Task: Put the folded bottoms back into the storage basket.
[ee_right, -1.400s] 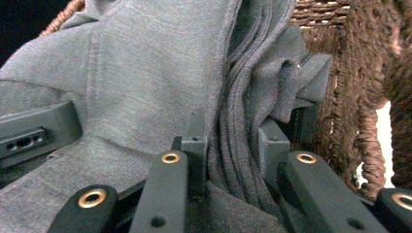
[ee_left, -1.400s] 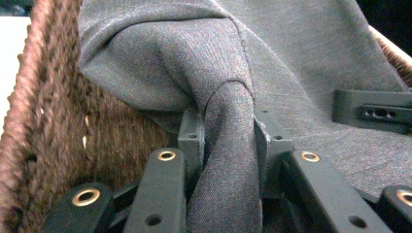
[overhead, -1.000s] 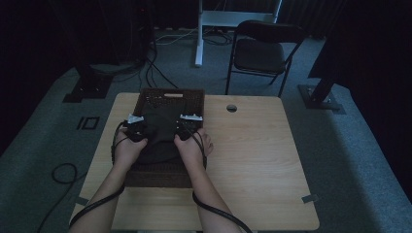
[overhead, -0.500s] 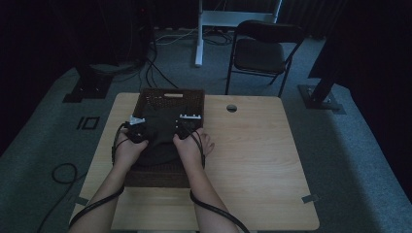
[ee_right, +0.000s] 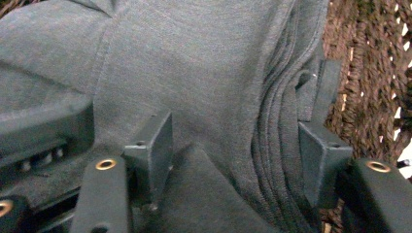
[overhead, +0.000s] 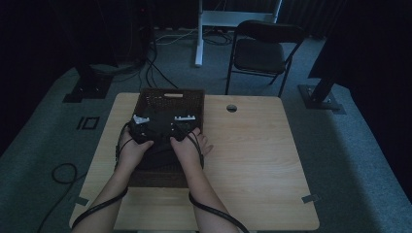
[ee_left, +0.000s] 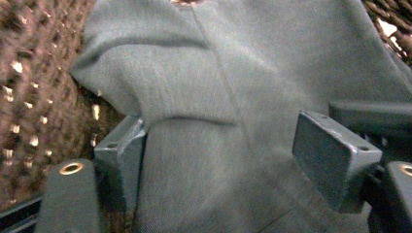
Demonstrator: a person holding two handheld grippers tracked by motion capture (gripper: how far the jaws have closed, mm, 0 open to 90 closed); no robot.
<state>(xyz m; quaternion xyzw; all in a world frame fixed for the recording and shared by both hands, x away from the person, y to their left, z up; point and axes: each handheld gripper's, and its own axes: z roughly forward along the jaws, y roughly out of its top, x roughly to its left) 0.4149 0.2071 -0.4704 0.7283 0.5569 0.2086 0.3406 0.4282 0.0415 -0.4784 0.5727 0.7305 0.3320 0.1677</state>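
A brown wicker basket (overhead: 170,93) sits at the table's far left of centre. A folded grey garment (overhead: 158,153) lies in it. Both grippers point down into the basket over the garment, side by side. In the left gripper view the left gripper (ee_left: 226,150) stands wide, its jaws just opened, with grey fabric (ee_left: 218,87) spread between and beneath the pads, not pinched. The right gripper (ee_right: 238,155) has likewise just opened; the garment's stacked folded edge (ee_right: 277,121) runs between its pads. In the high view the left gripper (overhead: 141,127) and right gripper (overhead: 182,127) sit close together.
Basket weave (ee_left: 29,97) rises close beside the left gripper, and more weave (ee_right: 374,87) beside the right one. The light wooden table (overhead: 252,155) has a round cable hole (overhead: 231,108). A folding chair (overhead: 265,53) stands beyond the table.
Both hands stay nearly in place over the basket. No other shift shows in the high view.
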